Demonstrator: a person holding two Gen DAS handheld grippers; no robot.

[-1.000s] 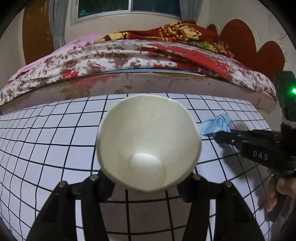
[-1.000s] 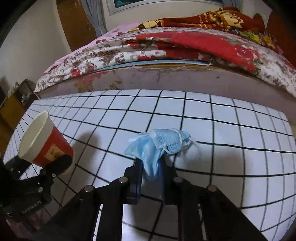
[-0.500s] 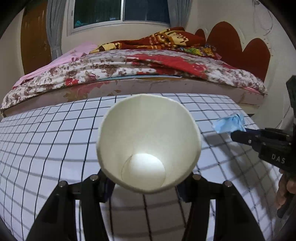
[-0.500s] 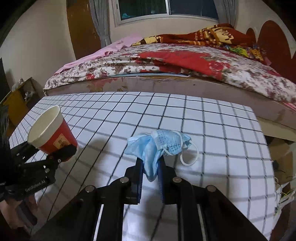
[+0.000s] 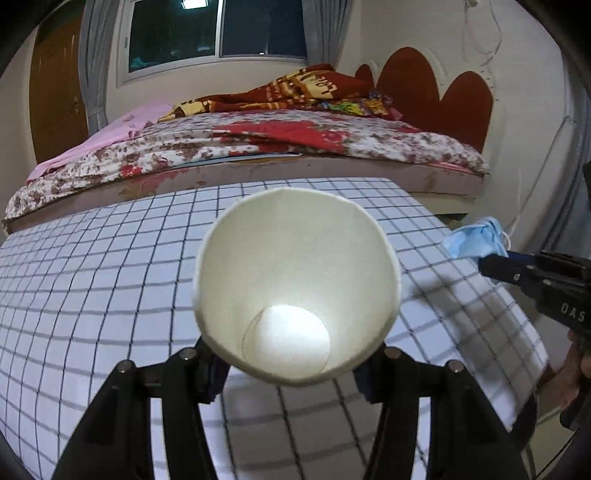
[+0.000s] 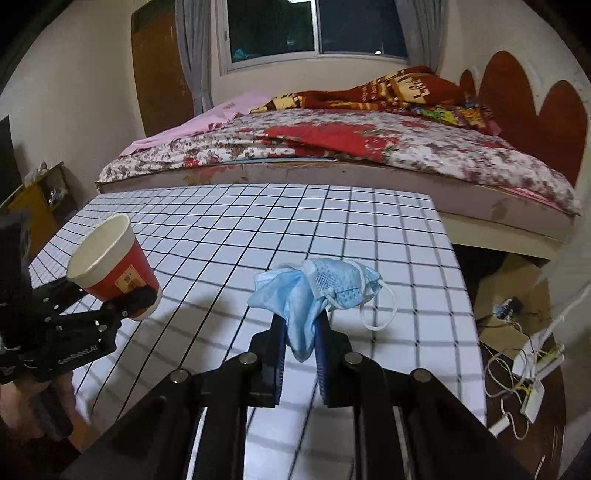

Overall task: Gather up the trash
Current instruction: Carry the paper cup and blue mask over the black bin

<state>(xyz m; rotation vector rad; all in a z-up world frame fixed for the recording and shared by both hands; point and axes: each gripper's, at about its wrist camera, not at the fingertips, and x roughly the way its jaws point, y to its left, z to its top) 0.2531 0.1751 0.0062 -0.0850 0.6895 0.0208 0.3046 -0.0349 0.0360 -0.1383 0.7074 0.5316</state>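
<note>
My left gripper [image 5: 291, 365] is shut on a paper cup [image 5: 295, 284], white inside and red outside, held above the checked table [image 5: 110, 266] with its mouth tipped toward the camera. From the right wrist view the same paper cup [image 6: 110, 266] sits in the left gripper [image 6: 131, 302] at the left. My right gripper [image 6: 300, 332] is shut on a crumpled blue face mask [image 6: 321, 284], an ear loop dangling to the right. That mask [image 5: 476, 240] and the right gripper [image 5: 491, 264] show at the right edge of the left wrist view.
A bed [image 6: 351, 147] with floral and red blankets runs along the table's far side. Past the table's right edge, white cables and a power strip [image 6: 532, 373] lie on the floor. A wooden door [image 5: 55, 92] and a window [image 5: 218, 33] are behind. A person's hand [image 5: 576, 369] holds the right gripper.
Both grippers have risen and pulled back from the bed, carrying the cup and the mask; more of the table, room and floor shows now. The grips are unchanged.
</note>
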